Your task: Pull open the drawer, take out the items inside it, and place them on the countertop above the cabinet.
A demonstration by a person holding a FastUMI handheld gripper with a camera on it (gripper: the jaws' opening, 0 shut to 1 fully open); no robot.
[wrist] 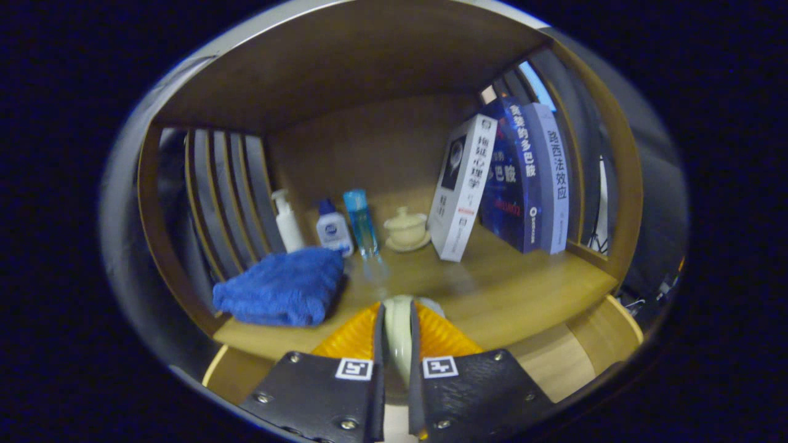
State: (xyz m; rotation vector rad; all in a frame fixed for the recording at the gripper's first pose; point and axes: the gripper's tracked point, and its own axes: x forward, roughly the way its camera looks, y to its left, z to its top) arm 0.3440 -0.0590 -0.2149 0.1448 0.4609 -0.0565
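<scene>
On the wooden shelf [523,289] beyond our gripper [397,320] stand a white pump bottle [288,221], a small bottle [333,231], a blue bottle [361,223], a lidded cup [406,229], three books [511,184] and a folded blue towel [280,288]. Our fingers pinch a pale round item [398,335] edge-on between them, above the shelf's front; what it is stays unclear.

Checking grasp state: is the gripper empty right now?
No. The gripper has both fingers pressed on a pale thin-edged item, held above the wooden countertop.
</scene>
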